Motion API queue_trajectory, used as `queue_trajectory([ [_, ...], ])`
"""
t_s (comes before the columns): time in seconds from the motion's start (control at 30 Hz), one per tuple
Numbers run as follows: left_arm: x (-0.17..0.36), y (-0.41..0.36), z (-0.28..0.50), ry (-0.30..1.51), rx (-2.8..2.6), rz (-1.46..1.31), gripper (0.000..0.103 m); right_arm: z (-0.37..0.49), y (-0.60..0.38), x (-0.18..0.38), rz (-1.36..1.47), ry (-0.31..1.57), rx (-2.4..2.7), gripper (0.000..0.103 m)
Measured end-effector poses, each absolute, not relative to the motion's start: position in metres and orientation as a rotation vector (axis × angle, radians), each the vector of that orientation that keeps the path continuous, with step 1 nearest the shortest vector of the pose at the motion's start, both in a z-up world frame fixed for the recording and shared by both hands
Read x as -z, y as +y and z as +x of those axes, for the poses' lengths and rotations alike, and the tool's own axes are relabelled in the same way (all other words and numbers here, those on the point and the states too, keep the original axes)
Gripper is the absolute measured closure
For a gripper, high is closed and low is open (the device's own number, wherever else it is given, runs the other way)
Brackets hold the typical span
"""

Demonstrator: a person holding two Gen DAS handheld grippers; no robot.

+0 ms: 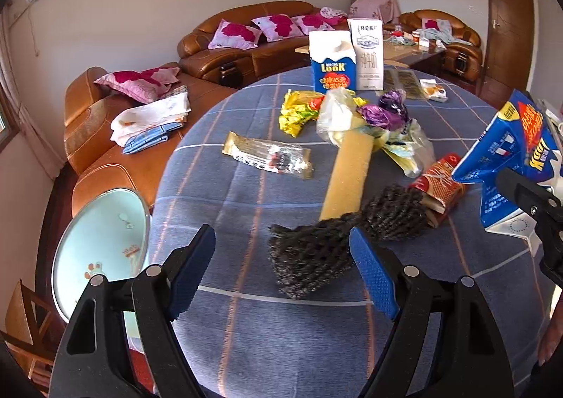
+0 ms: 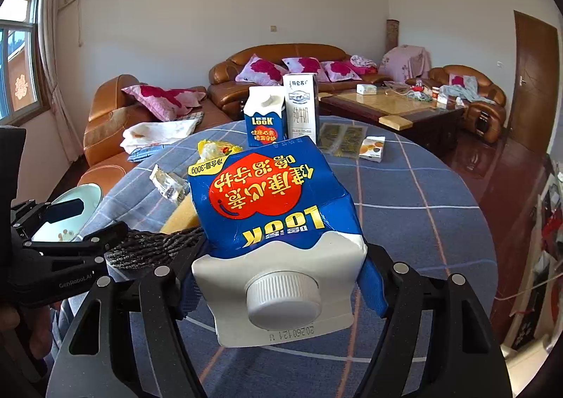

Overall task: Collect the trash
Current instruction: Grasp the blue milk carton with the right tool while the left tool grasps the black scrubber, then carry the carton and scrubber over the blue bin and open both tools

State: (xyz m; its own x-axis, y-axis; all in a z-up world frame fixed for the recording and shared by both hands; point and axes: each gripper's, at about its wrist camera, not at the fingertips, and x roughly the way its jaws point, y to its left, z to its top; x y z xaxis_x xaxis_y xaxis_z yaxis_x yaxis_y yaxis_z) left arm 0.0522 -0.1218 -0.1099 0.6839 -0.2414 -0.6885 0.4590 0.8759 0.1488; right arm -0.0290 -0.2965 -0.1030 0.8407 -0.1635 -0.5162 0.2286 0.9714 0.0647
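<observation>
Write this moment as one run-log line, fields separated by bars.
right gripper: shut on crushed blue LOOK carton | left gripper: open, near dark knitted net sleeve | blue checked tablecloth: trash remains

I log a woven cloth cover on the table (image 1: 246, 327), matt blue with thin checks. Carton (image 2: 274, 208) in my right claw (image 2: 281, 278): glossy printed card, ribbed white plastic cap. Dark net sleeve (image 1: 316, 253): coarse, rough mesh. Foam strip (image 1: 348, 172): matt yellow, porous. Wrappers (image 1: 267, 158): shiny crinkled film. Claw pads (image 1: 373, 275): textured blue rubber.
</observation>
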Motion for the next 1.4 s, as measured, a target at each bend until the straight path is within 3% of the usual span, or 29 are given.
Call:
queue_trajectory([
  [0.07, 0.121, -0.129, 0.052, 0.731, 0.415, 0.352, 0.028, -0.027, -0.296, 0.105, 0.127, 0.538, 0.204, 0.032],
  [0.13, 0.131, -0.132, 0.054, 0.784, 0.459, 0.348, 0.053, -0.026, -0.295, 0.106, 0.125, 0.538, 0.196, 0.032],
  [0.2, 0.135, -0.133, 0.052, 0.807, 0.504, 0.334, 0.066, -0.025, -0.294, 0.107, 0.122, 0.537, 0.192, 0.032],
  [0.23, 0.135, -0.134, 0.050, 0.797, 0.521, 0.341, 0.081, -0.026, -0.294, 0.106, 0.124, 0.536, 0.193, 0.032],
  [0.27, 0.133, -0.135, 0.047, 0.790, 0.543, 0.339, 0.083, -0.025, -0.294, 0.106, 0.128, 0.535, 0.193, 0.032],
  [0.6, 0.084, -0.090, 0.039, 0.642, 0.426, 0.273, 0.086, -0.017, -0.290, 0.094, 0.143, 0.506, 0.161, 0.032],
  [0.93, 0.048, -0.014, 0.072, 0.566, 0.139, 0.152, 0.086, 0.046, -0.239, 0.063, 0.083, 0.458, -0.003, 0.032],
  [1.4, 0.042, 0.072, 0.106, 0.554, -0.160, 0.118, 0.086, 0.132, -0.151, 0.074, 0.026, 0.500, -0.195, 0.032],
])
